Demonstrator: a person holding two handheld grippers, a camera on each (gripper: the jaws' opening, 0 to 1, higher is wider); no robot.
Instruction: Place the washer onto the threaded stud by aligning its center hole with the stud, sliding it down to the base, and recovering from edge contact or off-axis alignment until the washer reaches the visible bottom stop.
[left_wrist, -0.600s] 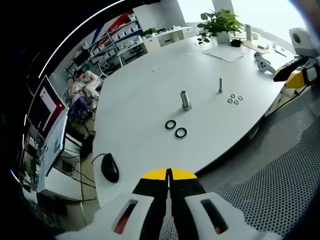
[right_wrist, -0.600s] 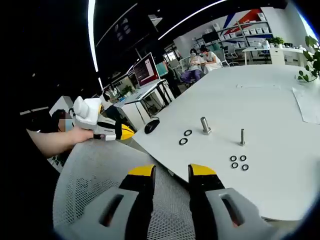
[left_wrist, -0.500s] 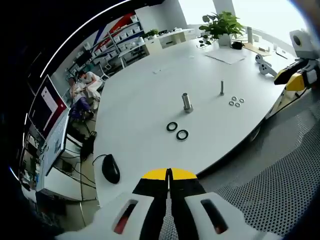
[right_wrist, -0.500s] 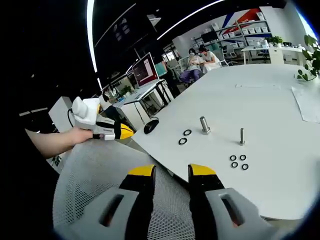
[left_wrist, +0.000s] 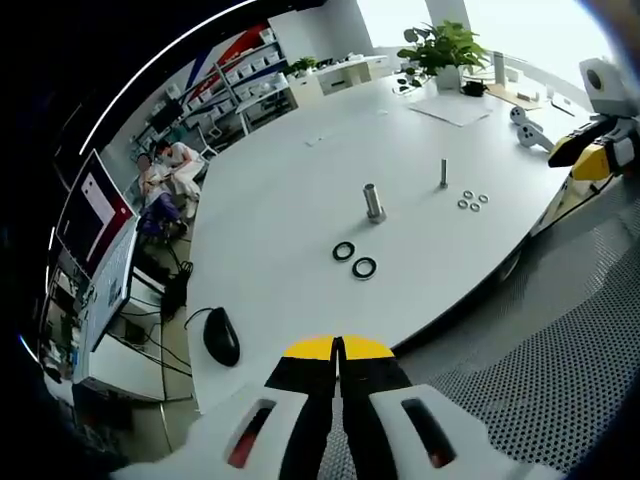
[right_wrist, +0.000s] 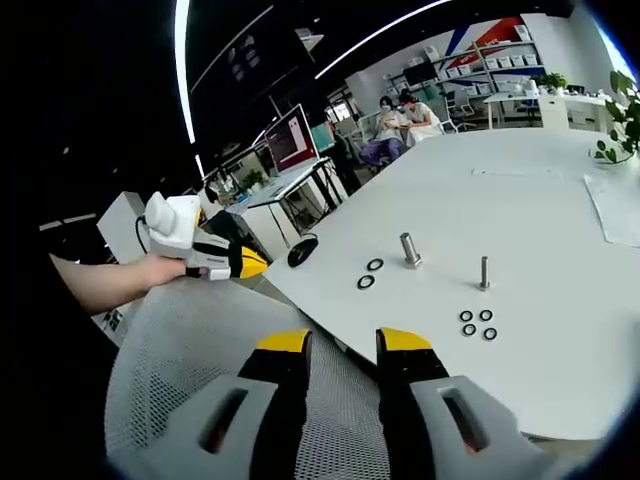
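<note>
— Left gripper view: our left claw (left_wrist: 338, 352) is clenched on nothing, above a grey mesh chair back (left_wrist: 540, 370).

— Our right claw (right_wrist: 342, 345) stands released, empty. Two black ring washers (right_wrist: 367, 282) lie on the white table (right_wrist: 560, 260) beside the thick grey stud (right_wrist: 410, 250); a thin threaded stud (right_wrist: 484, 273) stands near three small washers (right_wrist: 476, 324).

— Since before, we've barely shifted.

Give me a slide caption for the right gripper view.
Open right gripper over a mesh chair, facing two studs and loose washers on the white table.
</note>
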